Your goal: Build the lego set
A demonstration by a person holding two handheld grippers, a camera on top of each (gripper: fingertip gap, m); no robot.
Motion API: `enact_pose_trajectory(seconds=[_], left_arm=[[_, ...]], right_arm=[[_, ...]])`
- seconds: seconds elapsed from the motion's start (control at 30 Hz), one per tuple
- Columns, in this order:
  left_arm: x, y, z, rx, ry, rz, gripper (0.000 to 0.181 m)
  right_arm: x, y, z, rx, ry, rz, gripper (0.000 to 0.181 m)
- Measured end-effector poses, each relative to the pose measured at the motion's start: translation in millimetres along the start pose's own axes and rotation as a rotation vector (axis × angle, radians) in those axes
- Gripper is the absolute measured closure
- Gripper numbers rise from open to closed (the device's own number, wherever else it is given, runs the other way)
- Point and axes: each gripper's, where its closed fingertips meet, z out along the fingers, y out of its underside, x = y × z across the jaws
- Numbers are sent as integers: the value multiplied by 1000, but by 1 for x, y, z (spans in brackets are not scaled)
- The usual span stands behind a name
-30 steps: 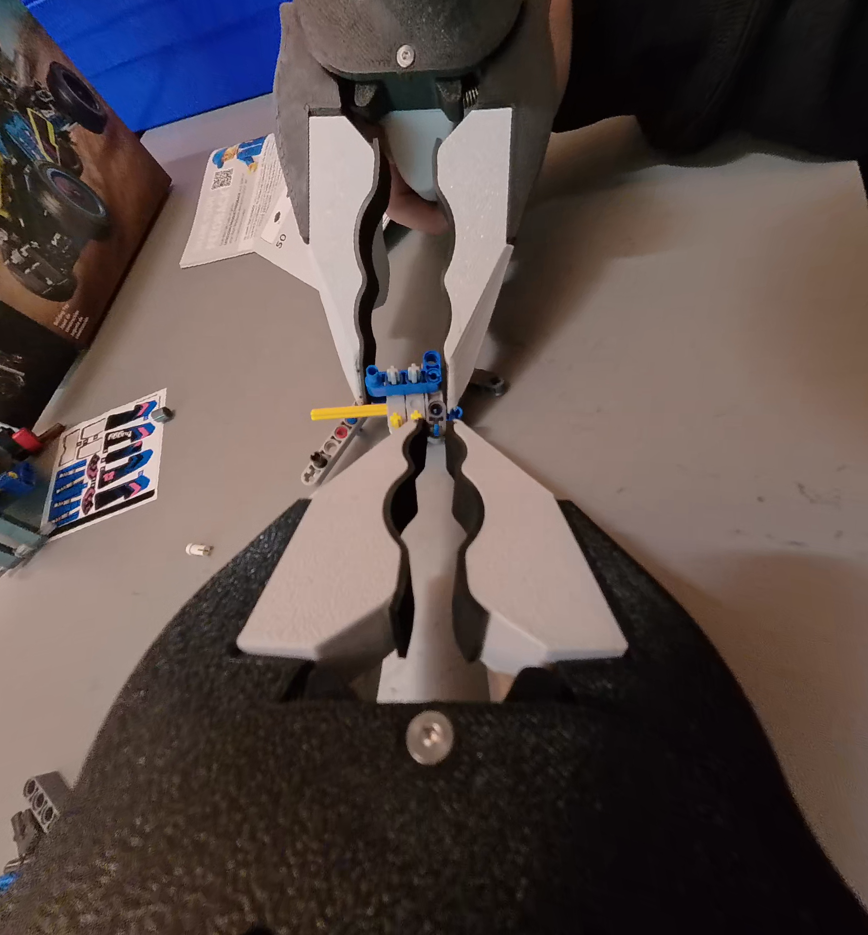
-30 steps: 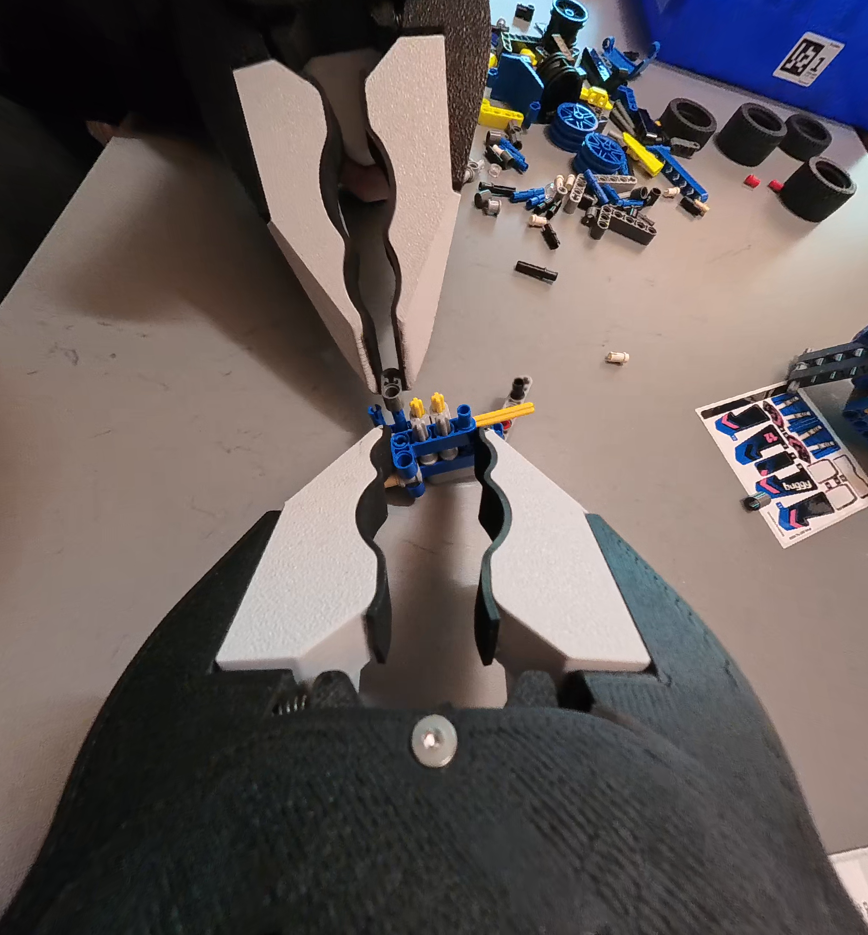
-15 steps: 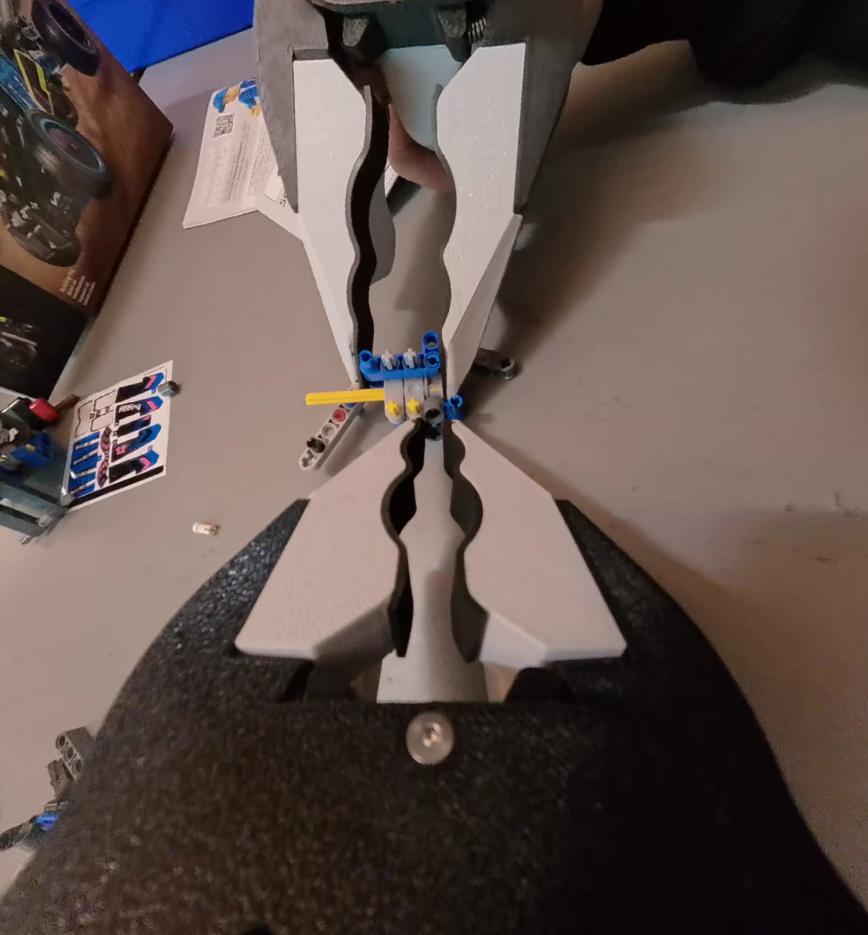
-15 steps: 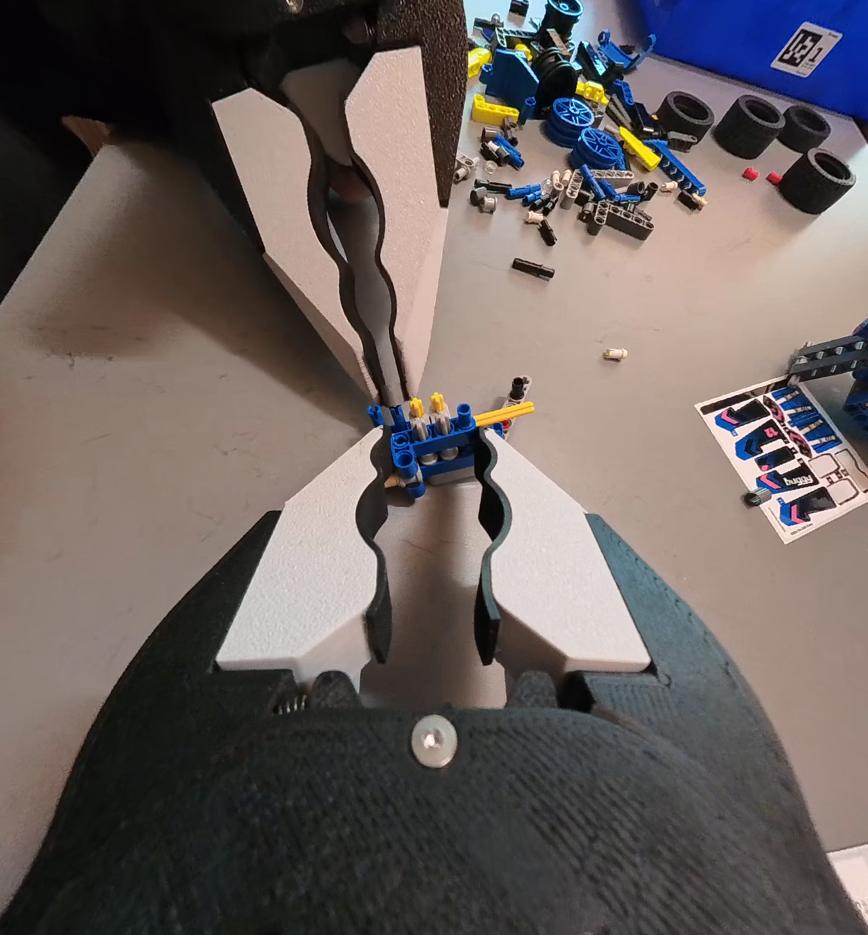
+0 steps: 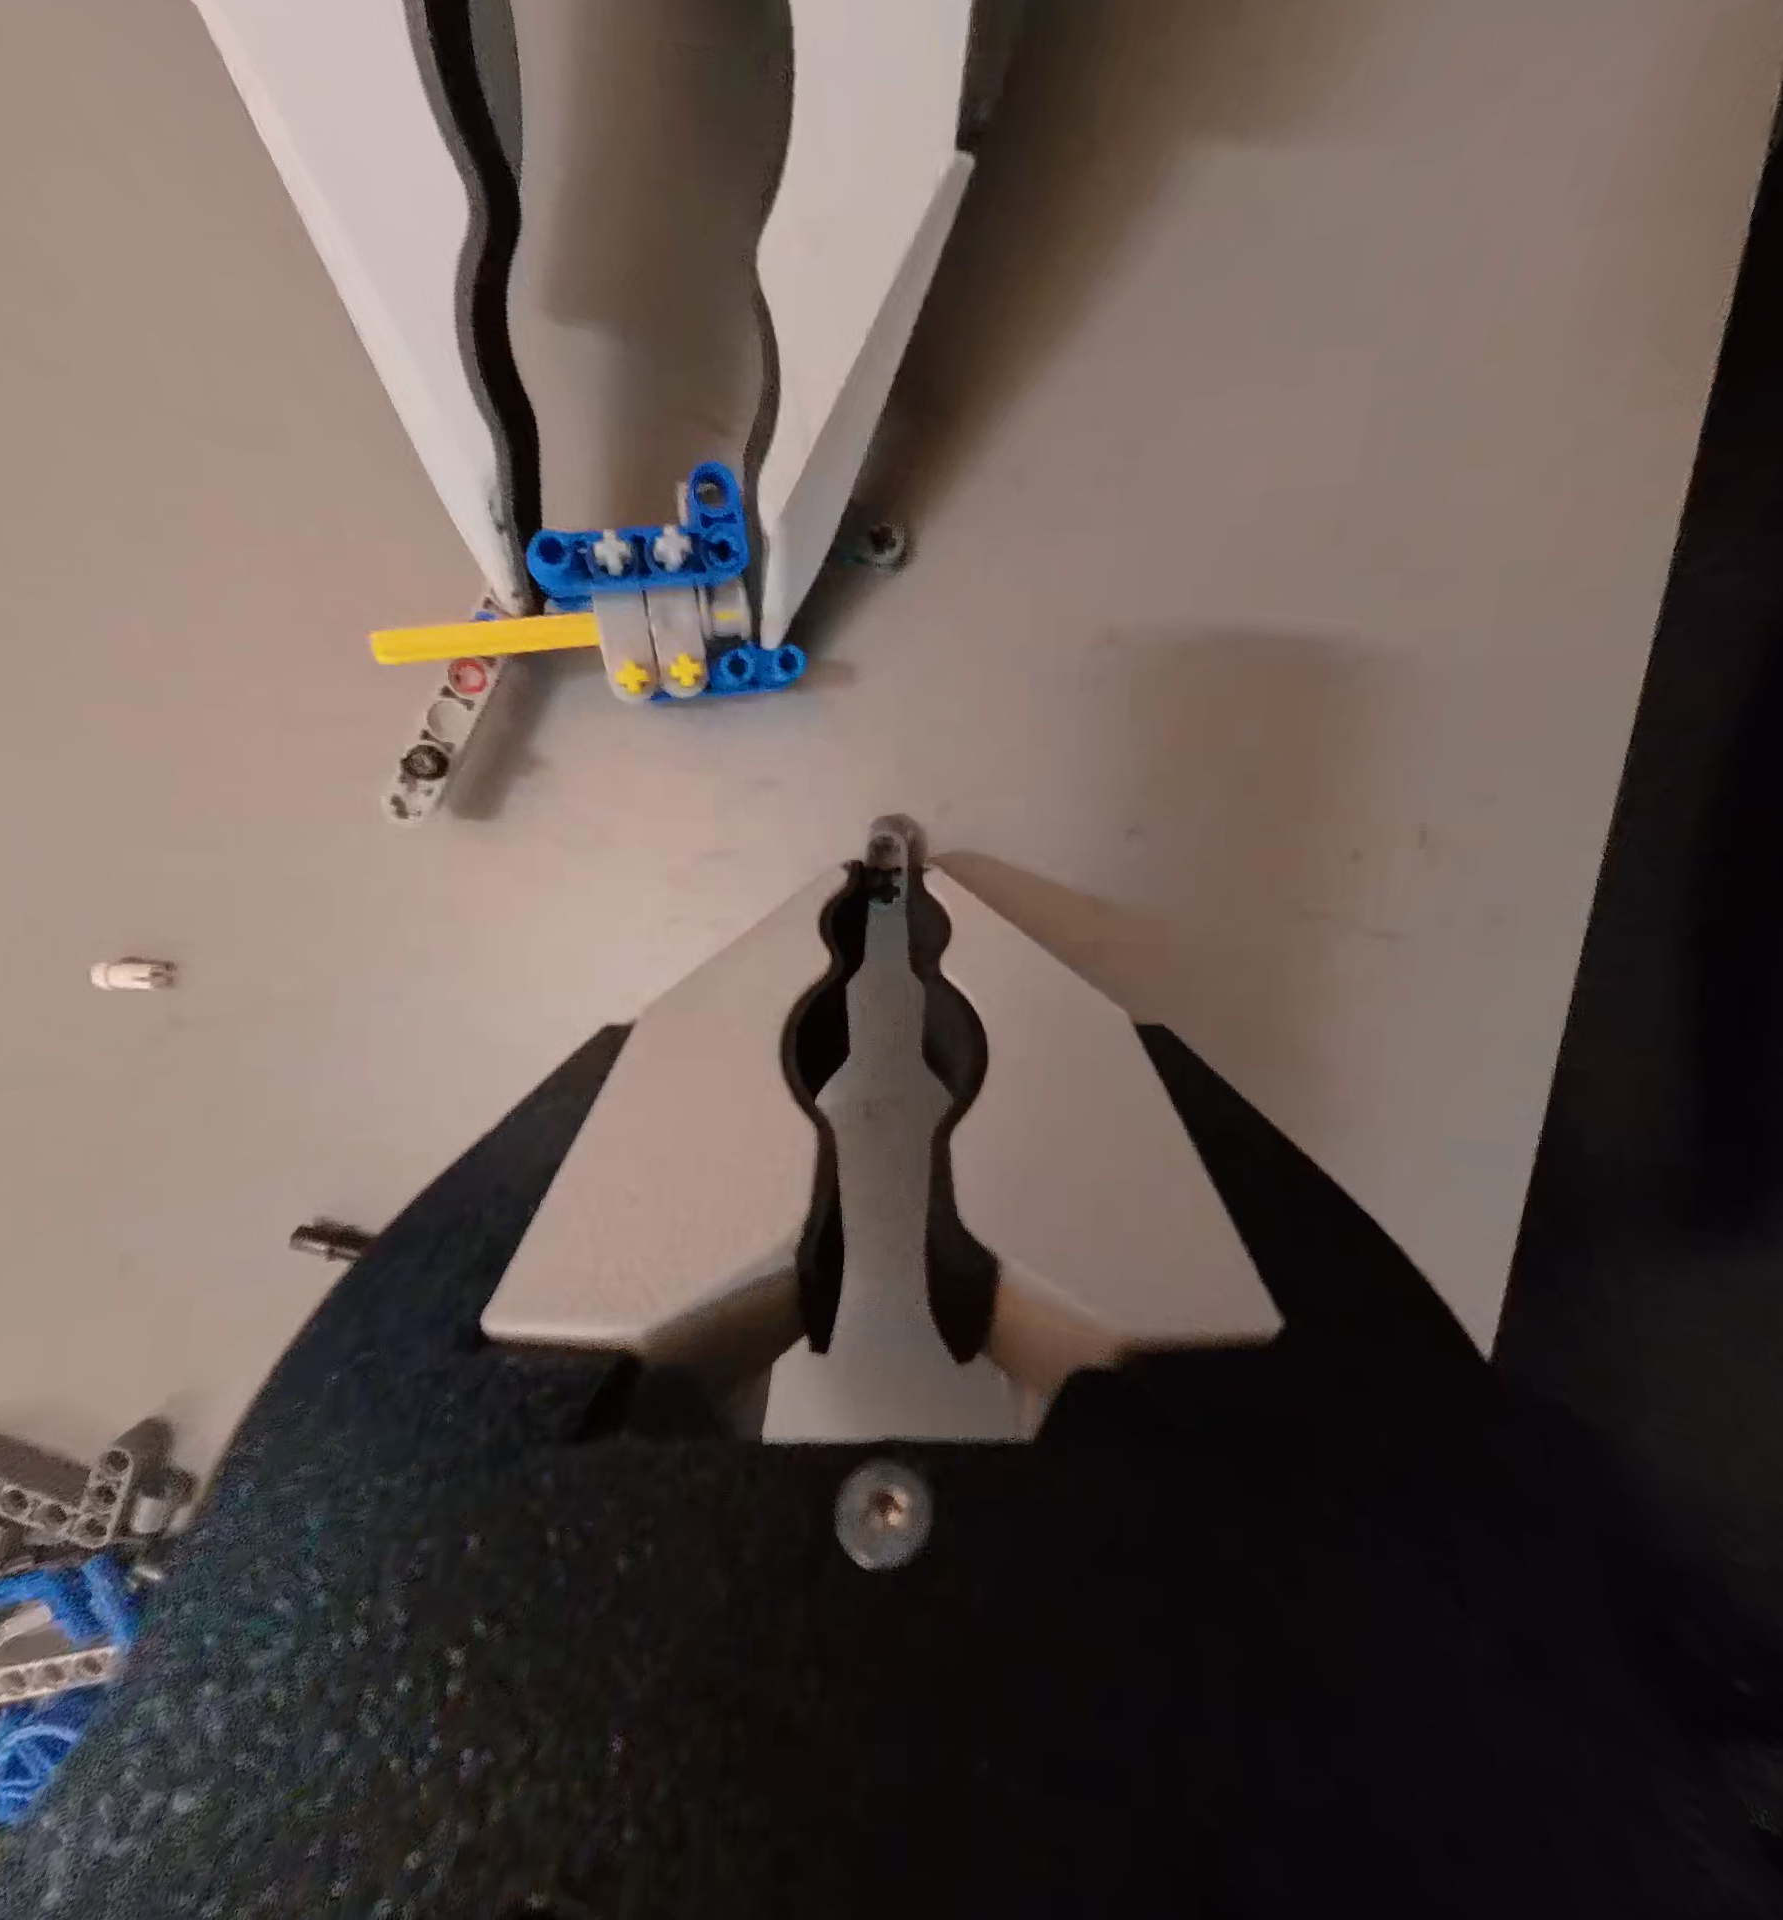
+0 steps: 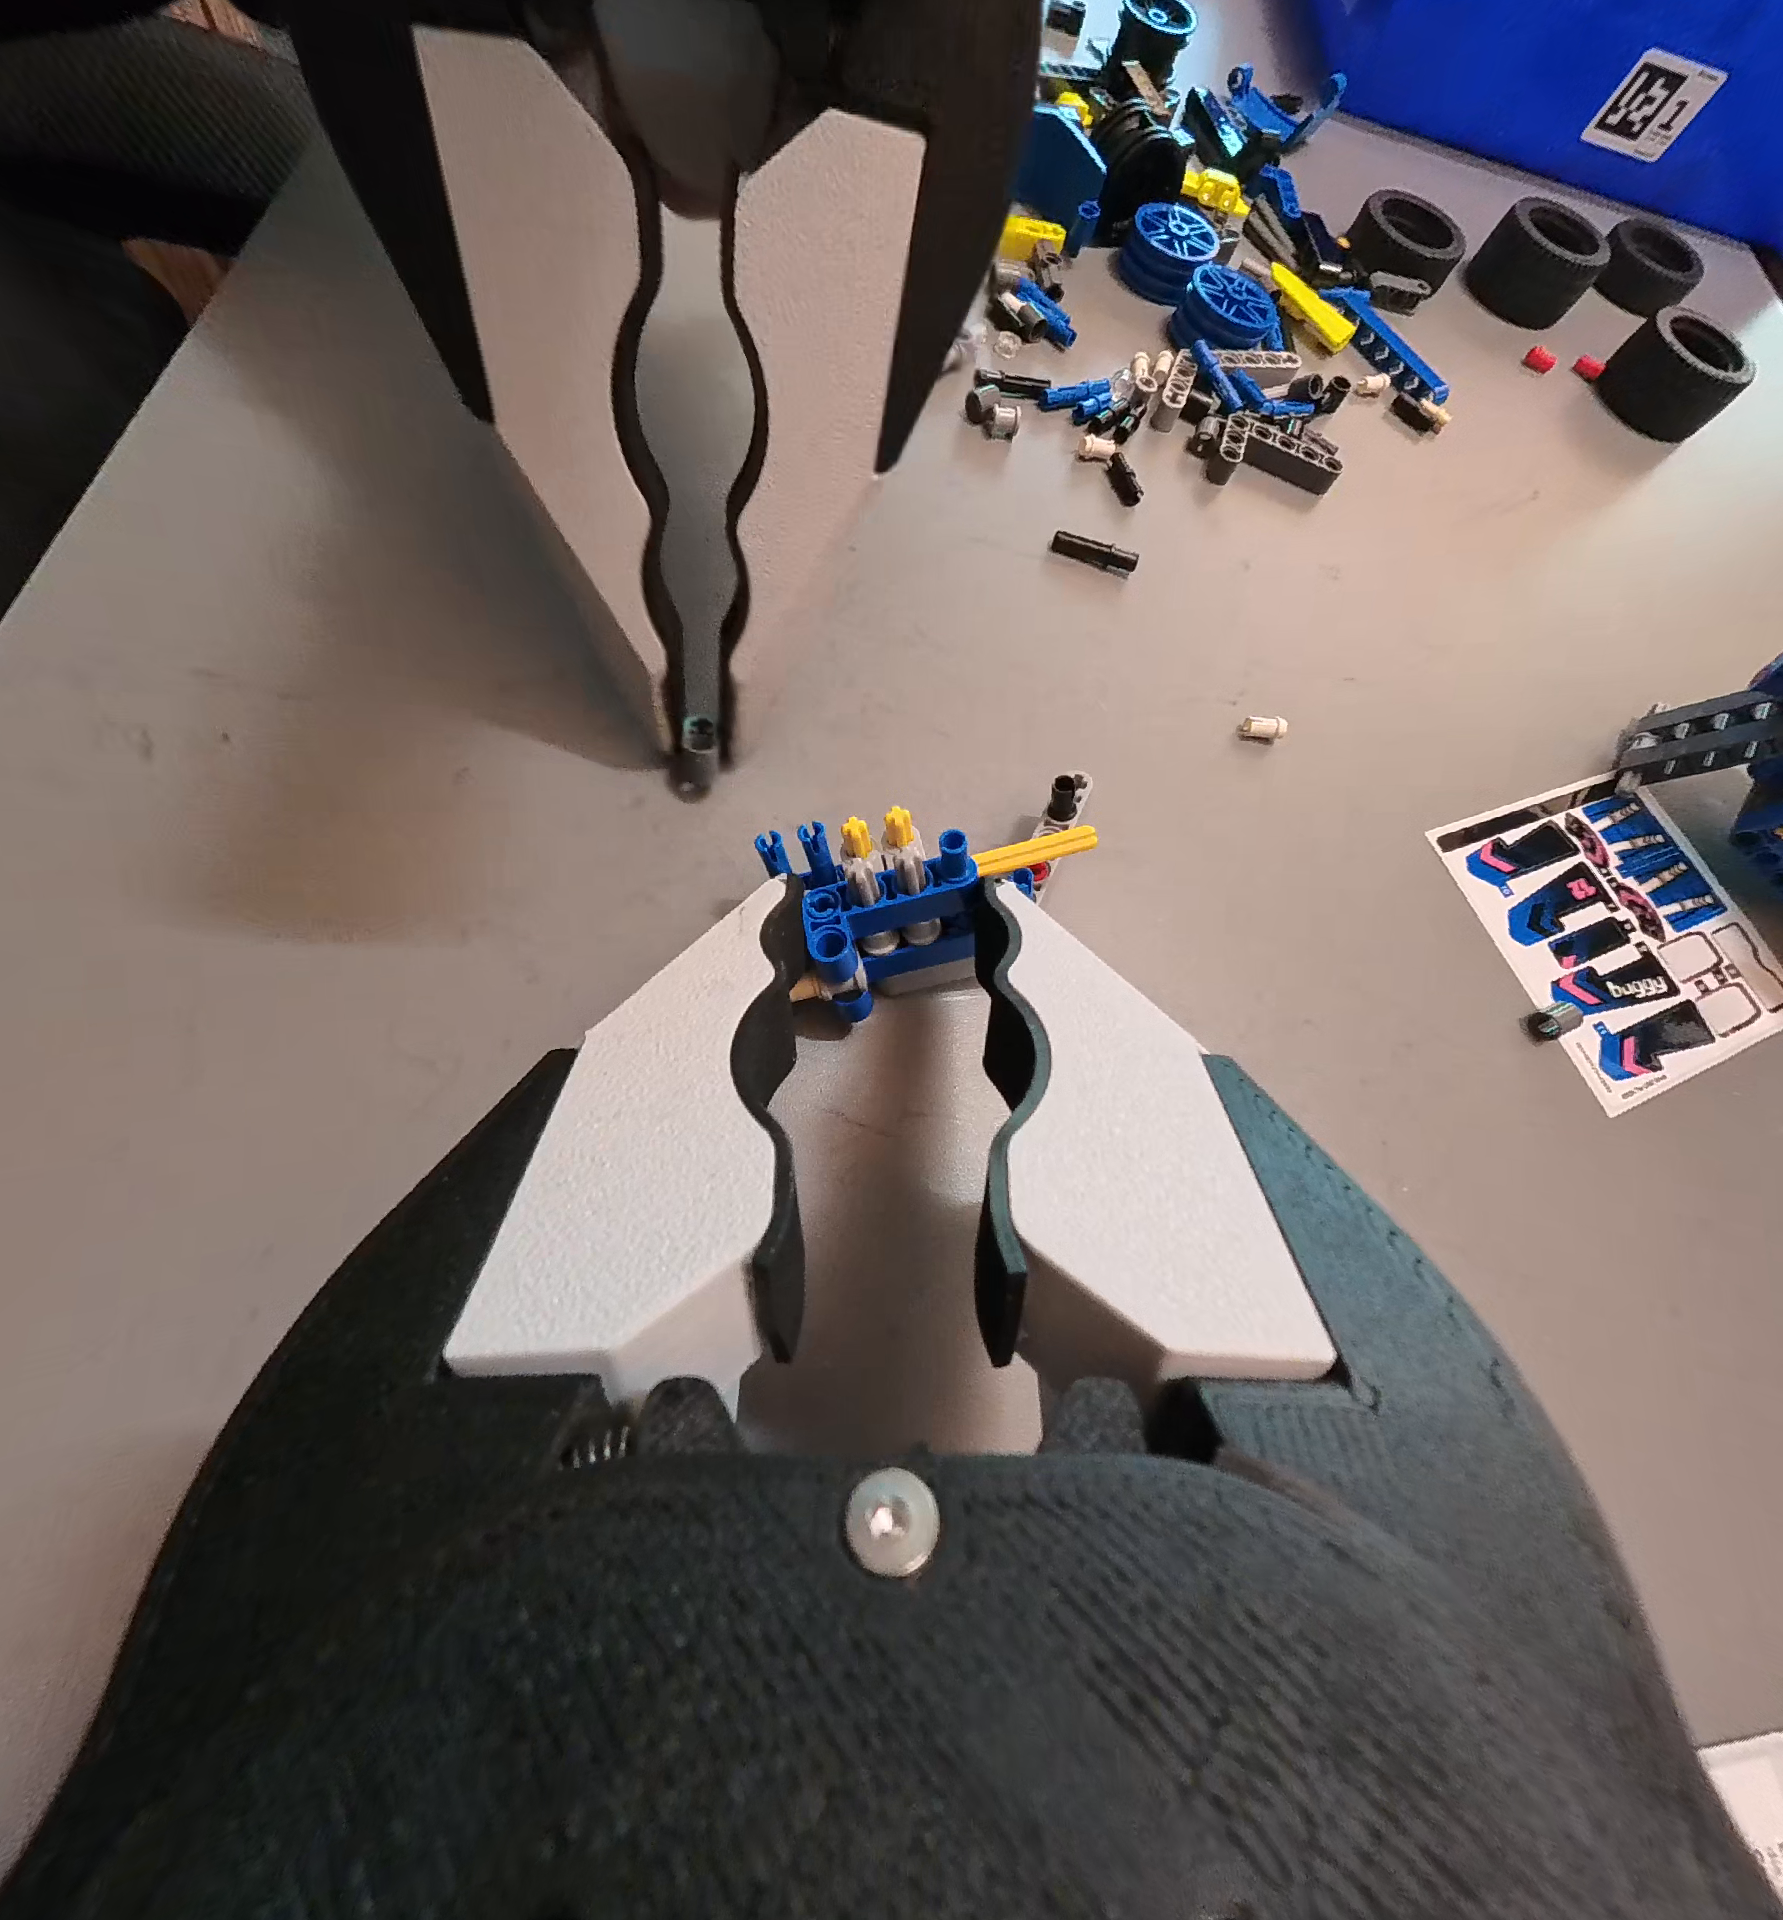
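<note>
My right gripper (image 6: 882, 904) is shut on a small blue and grey lego assembly (image 6: 887, 914) with two yellow-tipped axles and a yellow axle (image 6: 1038, 850) sticking out to the side. It holds it just above the grey table (image 6: 243, 935). The left wrist view shows the assembly (image 5: 658, 623) between the right gripper's fingers (image 5: 430, 364). My left gripper (image 5: 887, 873) is shut on a small dark grey pin (image 5: 892, 836), a short gap away from the assembly. In the right wrist view the left gripper (image 6: 698, 717) points down with the pin (image 6: 698, 740) at its tips.
A pile of loose blue, black and yellow parts (image 6: 1209, 343) and black tyres (image 6: 1536, 260) lie far right, before a blue bin (image 6: 1593, 83). A sticker sheet (image 6: 1614, 935) and a partly built model (image 6: 1780, 748) sit right. A grey beam (image 5: 440, 727) lies under the assembly. Some 6 cm of space lies between my two pairs of fingers. My right gripper's tips are some 20 cm from the partly built model (image 6: 1780, 748).
My left gripper has drawn back from the assembly with the grey pin still in its tips; a gap now shows between them. The right gripper holds the assembly still.
</note>
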Motion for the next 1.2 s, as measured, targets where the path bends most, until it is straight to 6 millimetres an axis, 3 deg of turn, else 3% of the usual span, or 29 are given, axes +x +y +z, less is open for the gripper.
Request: enact_pose_trajectory(seconds=[0.53,0.67,0.83,1.2], left_arm=[[-5,-9,-1,21,-58,59,177],[-16,-28,-9,183,-134,36,177],[-24,-37,-17,285,-263,82,177],[-22,-41,-12,219,-282,122,177]], right_arm=[[0,0,0,0,0,-2,150],[0,0,0,0,2,-4,150],[0,0,0,-1,1,-2,150],[0,0,1,-4,5,0,150]])
